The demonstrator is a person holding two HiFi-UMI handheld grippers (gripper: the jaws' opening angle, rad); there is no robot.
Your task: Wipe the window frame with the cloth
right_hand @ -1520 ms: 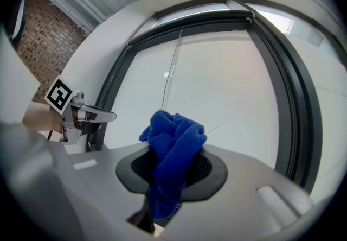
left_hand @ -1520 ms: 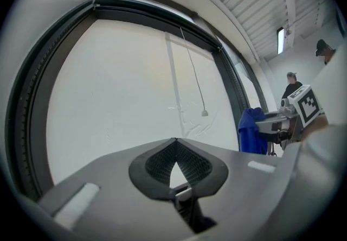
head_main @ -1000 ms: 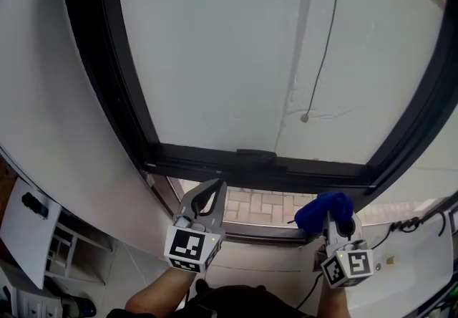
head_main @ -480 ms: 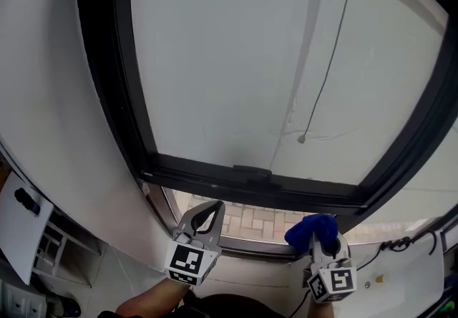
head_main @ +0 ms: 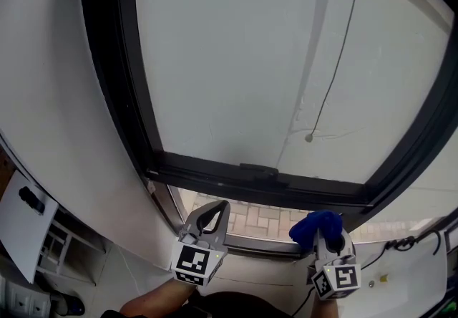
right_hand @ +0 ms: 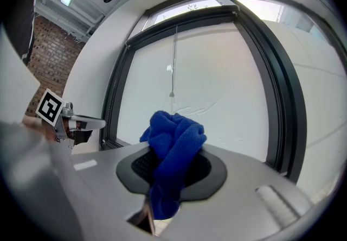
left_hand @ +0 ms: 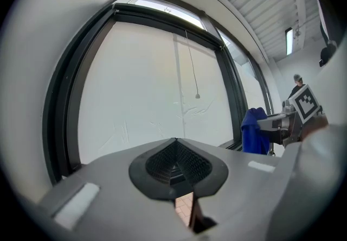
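The right hand-held gripper (head_main: pixel 328 234) was clenched on a blue cloth (right_hand: pixel 174 142), whose bunched folds stood up out of the jaws and trailed down between them. In the head view the cloth sat just below the lower bar of the dark window frame (head_main: pixel 229 173), near it but apart from it. The left hand-held gripper (left_hand: pixel 174 141) had its jaws pressed together with nothing between them, and it was held beside the right one under the same bar. A white panel (head_main: pixel 236 59) filled the frame, and a thin cord (right_hand: pixel 173 61) hung in front of it, ending in a small pull (head_main: pixel 308 138). Pale paving (head_main: pixel 250 216) showed below the bar
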